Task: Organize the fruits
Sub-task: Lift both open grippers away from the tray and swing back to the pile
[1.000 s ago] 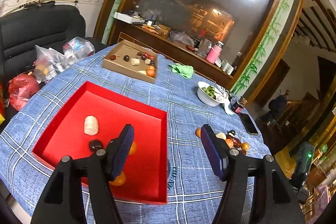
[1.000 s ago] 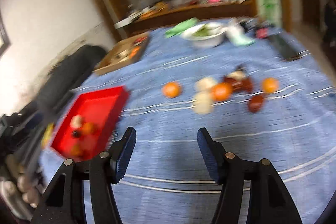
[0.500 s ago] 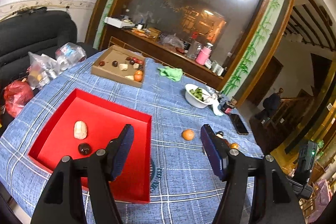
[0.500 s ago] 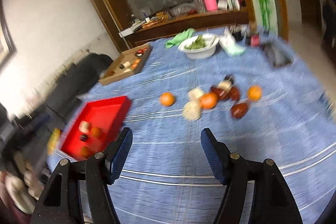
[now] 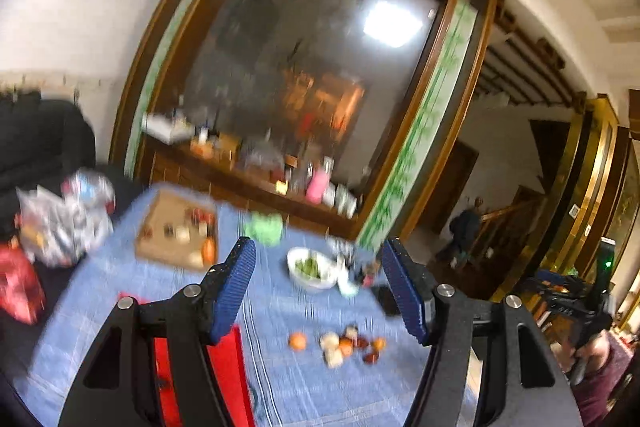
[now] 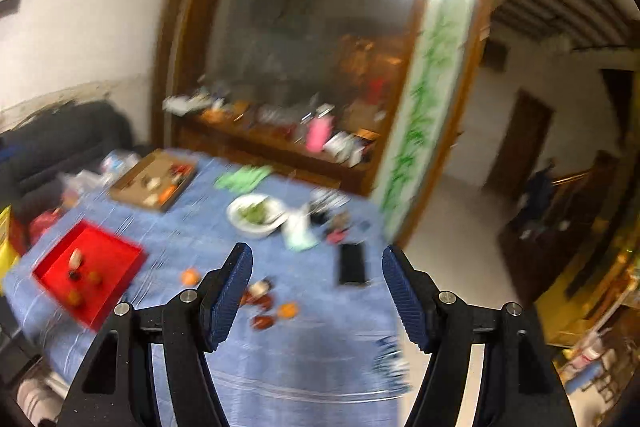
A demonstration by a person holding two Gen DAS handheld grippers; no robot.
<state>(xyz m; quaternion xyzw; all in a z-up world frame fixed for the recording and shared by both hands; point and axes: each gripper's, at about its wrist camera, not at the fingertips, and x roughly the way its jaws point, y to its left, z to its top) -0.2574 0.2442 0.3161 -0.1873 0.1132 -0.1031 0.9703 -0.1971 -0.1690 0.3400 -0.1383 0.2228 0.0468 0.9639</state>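
Both grippers hang high above the blue checked table, and the picture is blurred by motion. My left gripper (image 5: 318,247) is open with nothing between its fingers. The right gripper (image 6: 316,251) is open and empty too. Loose fruits (image 5: 344,345) lie in a small heap on the cloth: orange, dark red and pale ones. One orange (image 5: 297,341) sits apart to their left. The same heap (image 6: 268,307) and the lone orange (image 6: 190,277) show below the right gripper. A red tray (image 6: 112,259) at the left holds several fruits (image 6: 80,275); its corner (image 5: 224,359) peeks out behind my left finger.
At the far left stands a cardboard box (image 6: 152,183) with more fruits. A white bowl (image 6: 240,223) of greens, a green cloth (image 6: 244,177) and a black phone (image 6: 352,263) lie further back. Plastic bags (image 5: 64,223) rest on a black sofa. A person (image 5: 464,227) stands in the doorway.
Both grippers have risen well above the table and tipped up, so the room fills the views. The right jaws stand slightly wider than before. Neither gripper took anything.
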